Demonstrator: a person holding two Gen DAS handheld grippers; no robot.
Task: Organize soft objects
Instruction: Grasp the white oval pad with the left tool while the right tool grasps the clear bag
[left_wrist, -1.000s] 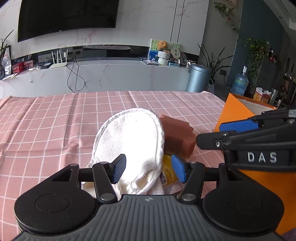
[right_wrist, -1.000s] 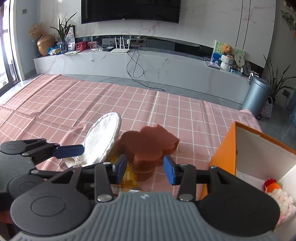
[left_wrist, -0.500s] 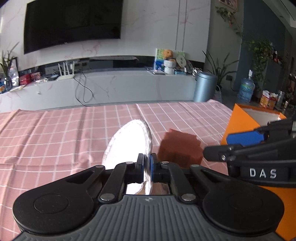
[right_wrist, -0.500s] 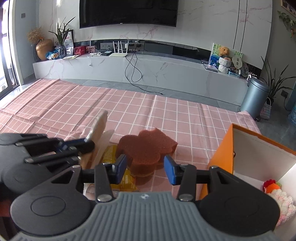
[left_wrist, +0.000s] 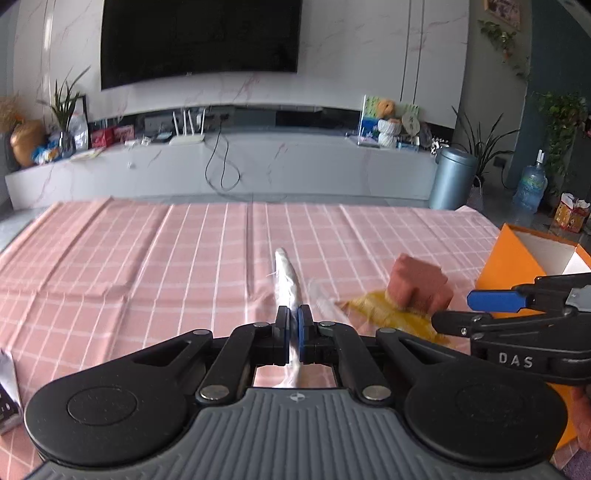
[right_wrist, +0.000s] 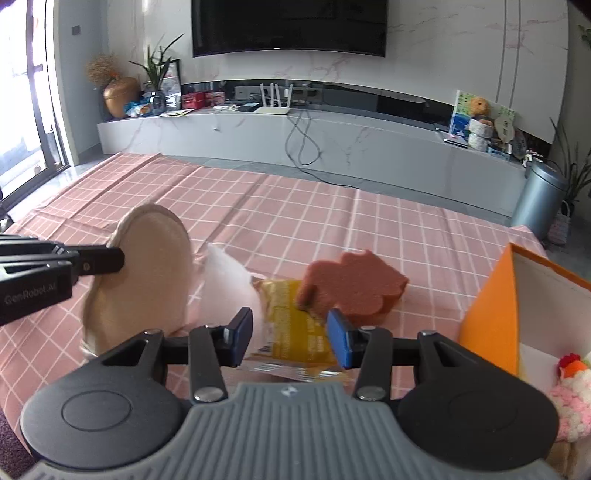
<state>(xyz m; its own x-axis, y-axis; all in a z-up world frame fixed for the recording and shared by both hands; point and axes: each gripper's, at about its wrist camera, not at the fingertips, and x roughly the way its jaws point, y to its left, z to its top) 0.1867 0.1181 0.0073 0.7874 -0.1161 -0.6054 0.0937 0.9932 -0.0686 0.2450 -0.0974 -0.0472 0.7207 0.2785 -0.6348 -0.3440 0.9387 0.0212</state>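
Pink tablecloth (left_wrist: 147, 266); left gripper (left_wrist: 294, 325) clamps white slipper (right_wrist: 140, 273).

I'm looking at a bright living room. A dark TV (left_wrist: 199, 40) hangs on a marble wall (right_wrist: 461, 48) above a long pale console (right_wrist: 332, 140) with a router (right_wrist: 272, 109) and a trailing cable (left_wrist: 221, 162). A gold vase (right_wrist: 120, 96) and plants sit left, near what may be a glass door (right_wrist: 26, 92). A grey bin (left_wrist: 452, 177) stands right.

Sponge (right_wrist: 354, 286) on packet (right_wrist: 295, 325) (box (right_wrist: 491, 314) rightward).
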